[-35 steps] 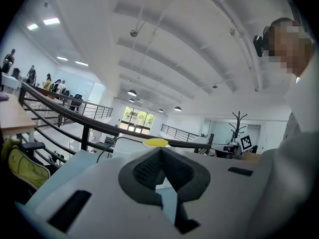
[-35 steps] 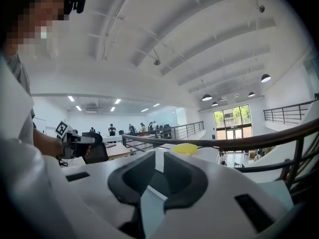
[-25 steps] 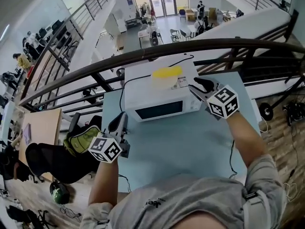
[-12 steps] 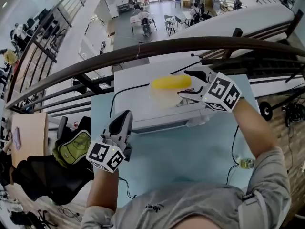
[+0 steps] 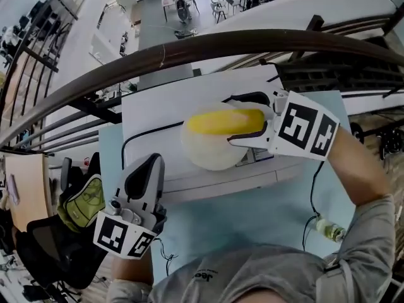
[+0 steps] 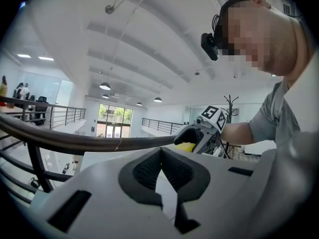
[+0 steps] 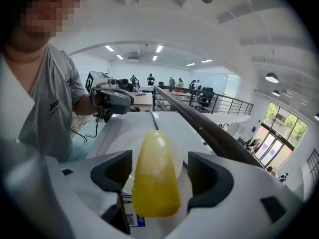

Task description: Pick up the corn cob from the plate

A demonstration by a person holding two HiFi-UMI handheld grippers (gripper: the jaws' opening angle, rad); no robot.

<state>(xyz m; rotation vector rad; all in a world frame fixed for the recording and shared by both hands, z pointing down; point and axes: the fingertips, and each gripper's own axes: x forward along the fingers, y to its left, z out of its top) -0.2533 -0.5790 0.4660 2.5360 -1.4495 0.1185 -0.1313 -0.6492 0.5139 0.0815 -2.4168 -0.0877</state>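
Note:
A yellow corn cob [image 5: 224,122] lies on a white plate [image 5: 205,153] on top of a white microwave [image 5: 158,106]. My right gripper [image 5: 235,118] reaches in from the right and straddles the cob's near end, one jaw on either side. Its jaws are opening. In the right gripper view the cob [image 7: 155,178] lies between the dark pads [image 7: 113,169] with a gap on each side, over the plate [image 7: 120,137]. My left gripper [image 5: 148,167] hovers at the microwave's front left, jaws shut and empty. The left gripper [image 6: 162,171] view shows the cob [image 6: 186,147] far ahead.
The microwave stands on a light blue table [image 5: 252,213] against a dark curved railing [image 5: 189,49], with an open drop to a lower floor beyond. A black cable [image 5: 151,131] runs across the microwave top. A green and black backpack [image 5: 82,201] sits left of the table.
The right gripper has come down and leftwards from beside the plate to straddle the cob, its jaws spreading wider. The left gripper has shifted lower and stays shut.

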